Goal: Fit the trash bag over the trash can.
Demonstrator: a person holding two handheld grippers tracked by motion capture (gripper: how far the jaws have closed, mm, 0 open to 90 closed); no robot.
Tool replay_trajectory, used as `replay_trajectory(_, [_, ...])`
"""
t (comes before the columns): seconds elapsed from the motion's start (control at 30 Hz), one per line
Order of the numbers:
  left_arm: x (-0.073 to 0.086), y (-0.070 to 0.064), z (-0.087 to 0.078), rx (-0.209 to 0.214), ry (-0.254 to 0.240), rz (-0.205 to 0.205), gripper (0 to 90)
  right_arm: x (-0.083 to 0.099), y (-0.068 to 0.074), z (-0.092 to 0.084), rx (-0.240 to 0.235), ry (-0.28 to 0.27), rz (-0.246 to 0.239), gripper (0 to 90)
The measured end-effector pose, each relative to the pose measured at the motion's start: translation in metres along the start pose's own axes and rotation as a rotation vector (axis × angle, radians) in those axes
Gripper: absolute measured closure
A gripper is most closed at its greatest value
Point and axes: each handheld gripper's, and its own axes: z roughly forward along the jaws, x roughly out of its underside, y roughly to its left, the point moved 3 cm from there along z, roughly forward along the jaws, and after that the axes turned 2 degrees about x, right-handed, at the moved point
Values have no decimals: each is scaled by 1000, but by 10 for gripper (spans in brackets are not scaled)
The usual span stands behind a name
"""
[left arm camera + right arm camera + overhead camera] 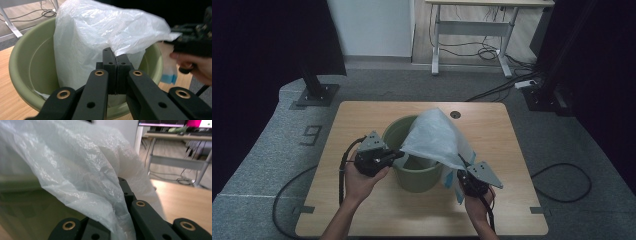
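A green plastic bucket (414, 172) stands in the middle of the wooden table (362, 210). A thin white plastic bag (434, 135) rises out of it like a tent. At the bucket's left rim, my left gripper (399, 155) is shut on the bag's edge; in the left gripper view its jaws (116, 56) meet on the film (95, 32) over the bucket (22, 62). My right gripper (462, 172) is at the bucket's right side, shut on the bag's other edge. In the right gripper view the bag (70, 170) drapes over and hides the left jaw of that gripper (117, 185).
A blue-and-white part of the bag (449, 177) hangs outside the bucket by my right gripper. Beyond the table are a black stand base (317, 95), a white-legged desk (472, 25) and floor cables (562, 182). A small round hole (455, 114) sits near the table's far edge.
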Motion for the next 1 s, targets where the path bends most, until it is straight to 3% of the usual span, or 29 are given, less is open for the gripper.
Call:
replay_trajectory(0.07, [1,0,0,-3,-1,-2,800,-8,-2,-3,7,-22,-7,888])
replay_trajectory(0.1, [1,-1,-1,-2,-9,1,714,-18,-3,-6,9,-46,-22,888])
replay_trajectory(0.13, [1,-2,-3,-5,-17,7,714,-18,-3,-6,9,-46,-22,888])
replay_trajectory(0.17, [-2,-6,-10,-18,-34,25,553,-28,-2,-10,8,-74,-50,888])
replay_trajectory(0.2, [-2,-6,-10,-18,-34,25,516,-28,-2,-10,8,-74,-50,888])
replay_trajectory(0.23, [-6,-10,-20,0,-72,28,487,-36,0,-14,8,-100,-85,888])
replay_trajectory(0.3, [-8,-12,-25,9,-83,27,439,-43,3,-17,3,-117,-112,888])
replay_trajectory(0.5, [-27,-23,-37,27,-74,64,409,-53,14,-19,-34,-131,-151,889])
replay_trajectory(0.63, [-37,-30,-22,44,-50,68,399,-51,27,-17,-74,-123,-174,888])
replay_trajectory(0.87, [-36,-30,3,59,0,50,382,-48,40,-14,-116,-111,-194,888])
replay_trajectory(0.93, [-34,-29,10,60,18,45,398,-47,43,-14,-124,-112,-196,888])
replay_trajectory(1.0, [-32,-28,16,73,27,42,534,-47,44,-15,-134,-112,-196,888])
